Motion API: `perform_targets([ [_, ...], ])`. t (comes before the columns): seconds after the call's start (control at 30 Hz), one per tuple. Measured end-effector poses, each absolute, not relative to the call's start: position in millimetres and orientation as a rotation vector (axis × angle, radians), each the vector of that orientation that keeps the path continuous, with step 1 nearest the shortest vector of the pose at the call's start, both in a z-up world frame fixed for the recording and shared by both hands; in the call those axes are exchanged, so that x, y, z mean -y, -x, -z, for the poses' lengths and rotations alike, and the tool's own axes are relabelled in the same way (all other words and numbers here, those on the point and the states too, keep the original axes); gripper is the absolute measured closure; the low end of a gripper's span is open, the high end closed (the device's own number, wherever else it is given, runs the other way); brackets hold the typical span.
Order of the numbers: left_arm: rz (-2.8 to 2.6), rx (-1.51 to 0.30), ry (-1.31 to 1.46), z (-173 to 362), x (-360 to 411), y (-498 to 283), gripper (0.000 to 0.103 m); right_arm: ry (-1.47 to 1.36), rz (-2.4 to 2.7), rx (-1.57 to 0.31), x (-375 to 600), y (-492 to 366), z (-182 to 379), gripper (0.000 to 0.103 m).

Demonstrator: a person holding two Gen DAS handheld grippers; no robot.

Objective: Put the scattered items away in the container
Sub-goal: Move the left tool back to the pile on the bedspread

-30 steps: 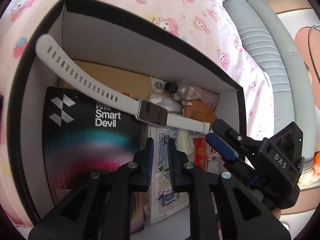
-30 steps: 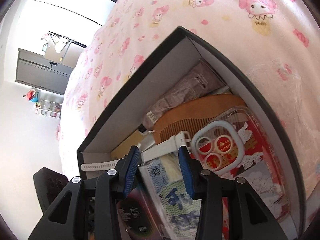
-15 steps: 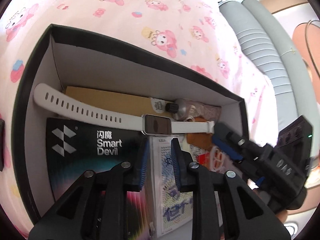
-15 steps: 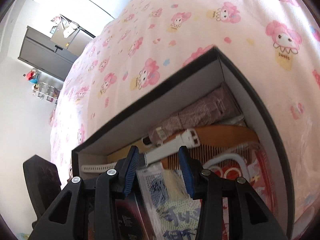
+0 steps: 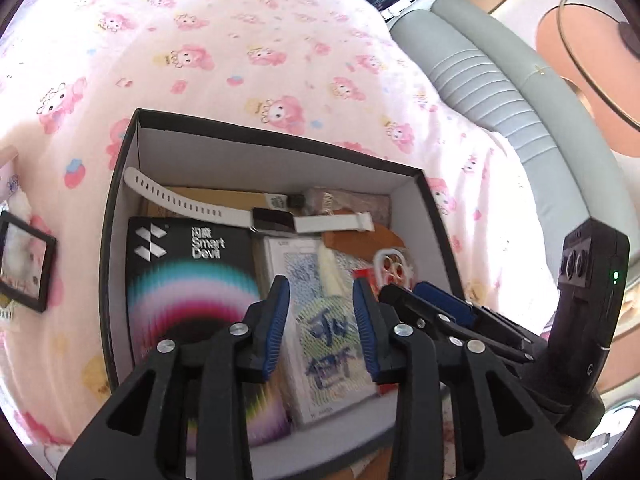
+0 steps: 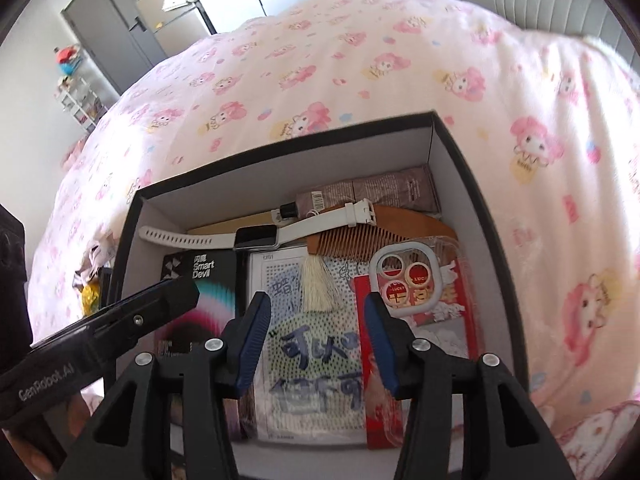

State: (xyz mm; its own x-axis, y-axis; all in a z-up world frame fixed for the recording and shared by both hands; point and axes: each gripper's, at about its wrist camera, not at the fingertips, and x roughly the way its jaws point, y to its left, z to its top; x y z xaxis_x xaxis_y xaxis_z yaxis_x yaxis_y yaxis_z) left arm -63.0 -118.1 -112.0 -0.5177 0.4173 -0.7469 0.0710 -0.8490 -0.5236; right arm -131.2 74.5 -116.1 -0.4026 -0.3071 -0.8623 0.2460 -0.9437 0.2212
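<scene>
A soft pink bedsheet (image 6: 400,60) printed with cartoon characters is spreading across the bed, with a grey ribbed headboard (image 5: 500,92) curving beyond it and a grey cabinet (image 6: 116,28) standing by the white wall. On the sheet a rectangular cardboard box (image 6: 472,184), black outside and white inside, is holding a glossy black Smart Devil package (image 5: 188,280), a dotted card packet (image 6: 316,344), a clear phone case (image 6: 416,276), a wooden comb (image 6: 380,228), a brown tube (image 6: 380,192) and a white rubbery smartwatch (image 6: 256,236) lying across them. The left gripper (image 5: 320,320) and right gripper (image 6: 316,340) are both hovering above the box with jaws opening and nothing between them.
</scene>
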Motion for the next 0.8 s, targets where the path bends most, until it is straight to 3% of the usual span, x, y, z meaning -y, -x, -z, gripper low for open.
perform_targets([
  [0.43,-2.581,0.701,1.41,79,131,-21,0.068,-1.31,2.336,-0.09,-43,52,71,0.057],
  [0.8,-2.689,1.055,1.36,92,253,-86,0.068,-1.222,2.058,-0.18,80,27,76,0.057],
])
